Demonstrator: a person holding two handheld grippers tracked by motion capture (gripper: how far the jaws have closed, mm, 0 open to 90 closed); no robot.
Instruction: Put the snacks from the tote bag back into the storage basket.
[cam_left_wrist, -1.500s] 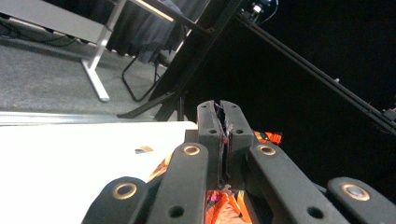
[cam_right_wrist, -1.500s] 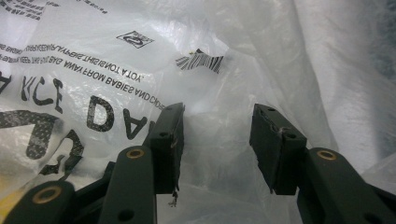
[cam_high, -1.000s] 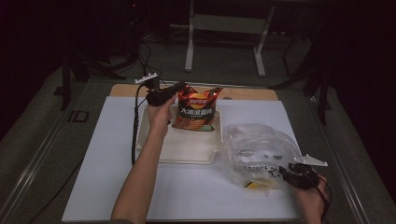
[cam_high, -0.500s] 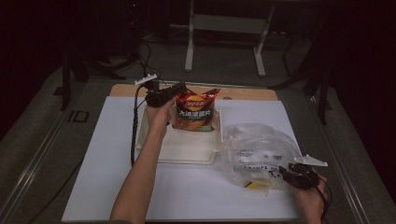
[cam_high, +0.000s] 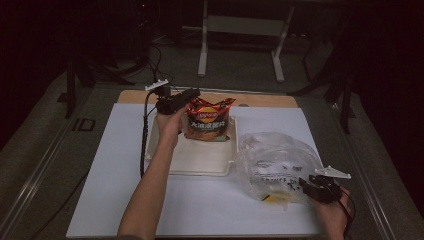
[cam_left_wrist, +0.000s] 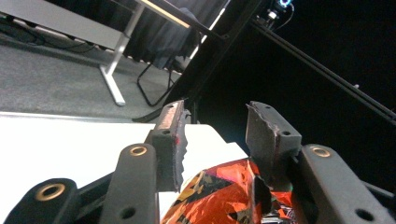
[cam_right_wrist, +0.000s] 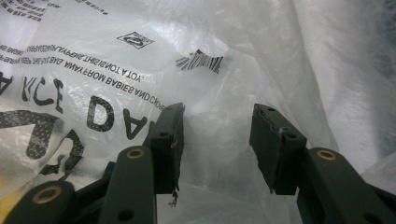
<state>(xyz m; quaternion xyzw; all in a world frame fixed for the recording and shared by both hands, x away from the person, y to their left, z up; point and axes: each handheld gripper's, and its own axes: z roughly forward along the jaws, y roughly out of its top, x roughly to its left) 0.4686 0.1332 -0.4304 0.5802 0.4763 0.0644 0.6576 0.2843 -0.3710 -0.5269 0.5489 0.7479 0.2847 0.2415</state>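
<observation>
A: High view: we see the left gripper at the top of the chip bag, upright on the tray.

B: Left gripper view: our jaws have just been opening, bag top between them, apparently released.

A: Right gripper view: jaws parted against the plastic bag, unclenched.

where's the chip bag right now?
High view: the chip bag stands at the far end of the cream tray, mid-table, beside the left gripper, left of the clear plastic bag.
</observation>
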